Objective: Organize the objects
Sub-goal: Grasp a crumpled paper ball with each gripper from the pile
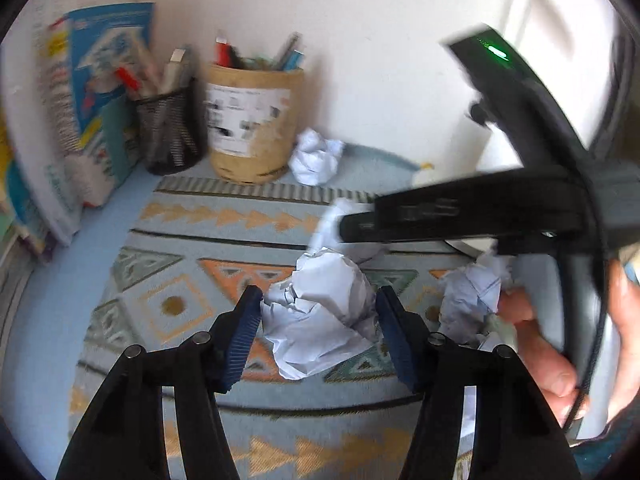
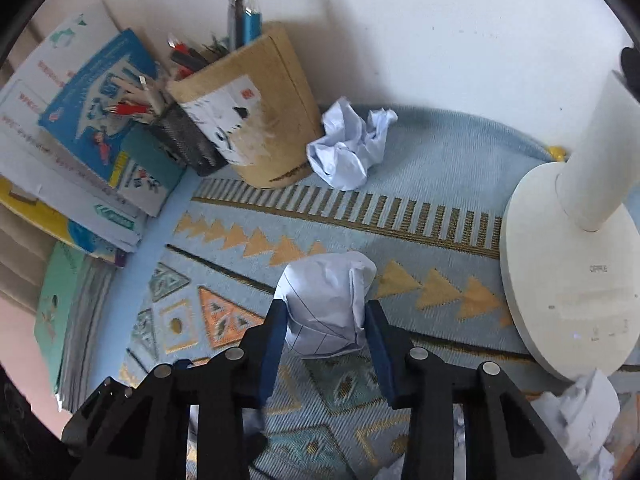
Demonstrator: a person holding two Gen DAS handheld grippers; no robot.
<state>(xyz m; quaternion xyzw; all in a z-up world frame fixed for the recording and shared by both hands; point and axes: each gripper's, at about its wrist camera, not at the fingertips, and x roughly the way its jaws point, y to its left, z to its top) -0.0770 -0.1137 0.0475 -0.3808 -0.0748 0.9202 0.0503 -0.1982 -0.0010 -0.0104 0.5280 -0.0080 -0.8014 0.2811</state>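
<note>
Soft daylight, overexposed white wall (image 2: 400,40), motion blur throughout, strong fisheye bending at edges.

- Crumpled paper ball (image 2: 326,308), centre of the right wrist view: matt white, creased, faint ruled lines.
- Woven mat (image 2: 440,184): coarse, matt cloth.
- Lamp base (image 2: 560,288), right edge: smooth, satin plastic.
- Mesh pen cup (image 1: 170,132), upper left: black wire.
- Gripper pads (image 1: 240,344): ribbed blue rubber.

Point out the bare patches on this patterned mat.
Free: the pale-blue mat strip between the far crumpled white paper ball and the round cream lamp base; also the left patterned part before the black mesh pen cup. Crowded: mat centre and near right, with paper balls and both grippers.
</note>
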